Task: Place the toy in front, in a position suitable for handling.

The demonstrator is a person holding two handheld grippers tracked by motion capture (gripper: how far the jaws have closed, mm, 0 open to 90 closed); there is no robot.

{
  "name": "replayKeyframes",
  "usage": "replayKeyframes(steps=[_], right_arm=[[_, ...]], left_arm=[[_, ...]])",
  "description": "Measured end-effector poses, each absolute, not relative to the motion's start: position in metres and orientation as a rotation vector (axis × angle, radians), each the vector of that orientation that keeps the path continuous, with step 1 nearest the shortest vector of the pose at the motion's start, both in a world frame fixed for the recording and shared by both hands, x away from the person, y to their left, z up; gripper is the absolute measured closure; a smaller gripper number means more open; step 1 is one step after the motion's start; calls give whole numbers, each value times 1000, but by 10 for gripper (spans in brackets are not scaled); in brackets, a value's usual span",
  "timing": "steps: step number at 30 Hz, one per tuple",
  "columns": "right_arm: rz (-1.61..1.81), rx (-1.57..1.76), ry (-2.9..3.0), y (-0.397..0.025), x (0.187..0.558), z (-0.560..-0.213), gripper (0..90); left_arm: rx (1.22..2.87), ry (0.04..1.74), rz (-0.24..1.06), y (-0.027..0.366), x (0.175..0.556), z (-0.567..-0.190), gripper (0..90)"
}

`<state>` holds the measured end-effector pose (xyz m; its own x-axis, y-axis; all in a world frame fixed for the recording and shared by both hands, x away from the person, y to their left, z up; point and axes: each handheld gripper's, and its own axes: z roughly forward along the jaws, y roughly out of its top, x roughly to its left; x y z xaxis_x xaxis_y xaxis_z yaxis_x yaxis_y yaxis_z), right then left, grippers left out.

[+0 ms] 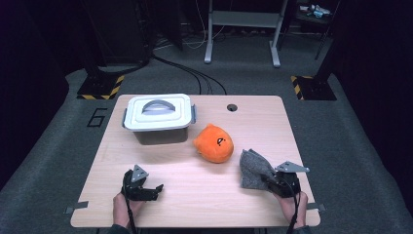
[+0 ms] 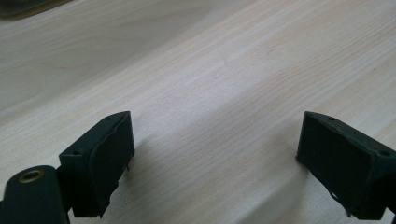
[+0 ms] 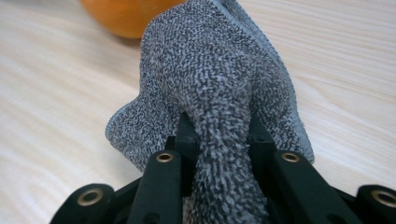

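Note:
A grey knitted cloth (image 1: 253, 168) lies bunched on the wooden table (image 1: 160, 163) at the front right. My right gripper (image 1: 271, 180) is shut on a fold of the grey cloth (image 3: 219, 93), which bulges up between the jaws. An orange plush toy (image 1: 214, 143) sits mid-table, just left of the cloth, and shows as an orange edge (image 3: 126, 16) behind it. My left gripper (image 1: 155, 189) rests near the front left, open, its fingers (image 2: 100, 161) spread wide over bare wood with nothing between them.
A white-lidded grey box (image 1: 158, 118) with a handle stands at the back left of the table. A small round hole (image 1: 232, 107) is near the back edge. Beyond the table are floor cables and a metal stand (image 1: 242, 29).

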<state>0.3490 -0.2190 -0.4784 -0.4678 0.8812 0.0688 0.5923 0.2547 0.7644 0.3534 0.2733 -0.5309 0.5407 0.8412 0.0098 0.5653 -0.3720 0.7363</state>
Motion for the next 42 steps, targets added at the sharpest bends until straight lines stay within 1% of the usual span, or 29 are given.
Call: replayKeyframes(steps=[7,8,18,29,30,39,42], right_arm=[[1026,1383,2101,-231,360,-476,724],[1030,1384,2096,-233,362,-475,724],[976,1416,2042,-238,395,-472,721],[942,1438,2005,-238,426,-469,717],[936,1442,2005,-238,430,-468,716],[889,1497,1988,-242,448,-476,704],[869,1505,1987,-241,453,-480,685]], left_arm=[[2092,1131,497,274,354,-530,106],[2081,1134,513,273,353,-531,107],[2088,1130,495,274,354,-530,107],[2095,1126,497,274,354,-530,107],[2091,1123,512,274,354,-531,107],[2090,1124,511,274,354,-531,107],[2097,1110,517,274,354,-530,107]])
